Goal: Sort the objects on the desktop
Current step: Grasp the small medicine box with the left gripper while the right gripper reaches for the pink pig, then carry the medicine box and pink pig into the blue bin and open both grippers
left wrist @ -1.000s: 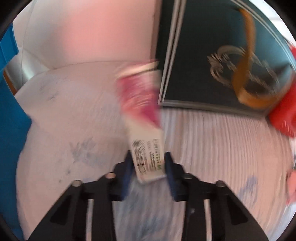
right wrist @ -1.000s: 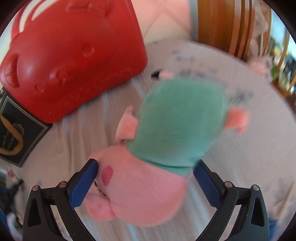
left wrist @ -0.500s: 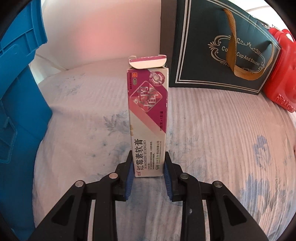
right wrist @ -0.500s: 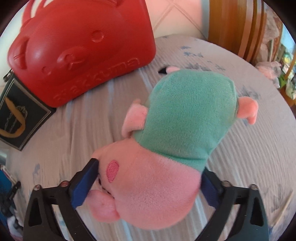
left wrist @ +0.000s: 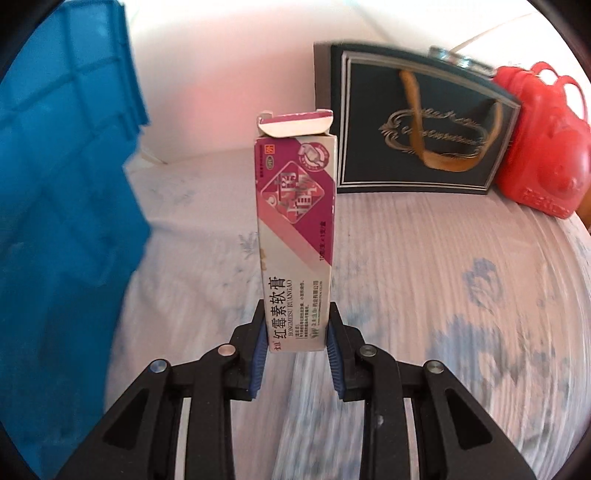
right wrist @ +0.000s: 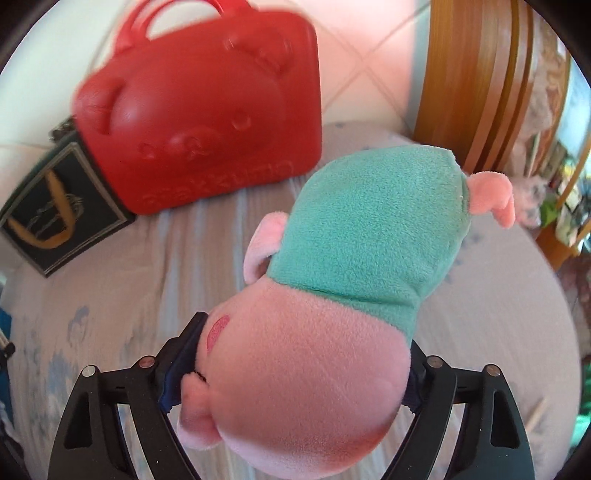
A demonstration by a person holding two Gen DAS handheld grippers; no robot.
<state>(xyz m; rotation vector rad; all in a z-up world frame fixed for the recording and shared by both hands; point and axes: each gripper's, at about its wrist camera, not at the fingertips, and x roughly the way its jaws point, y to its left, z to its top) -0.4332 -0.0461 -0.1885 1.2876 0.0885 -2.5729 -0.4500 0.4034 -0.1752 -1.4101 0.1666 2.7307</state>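
Magenta carton point(left wrist: 295, 236) reading "HONGMEISU RUANGAO" pinched in left tool point(left wrist: 295, 345), right tool point(right wrist: 291, 373) closing on pink plush pig point(right wrist: 325, 332)

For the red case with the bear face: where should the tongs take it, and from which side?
Likely by the top handles, coming from above. The red bear-face case stands upright against the wall with a dark gift bag close beside it, and its bulging body looks wider than the tongs; the thin handle loops stand free.
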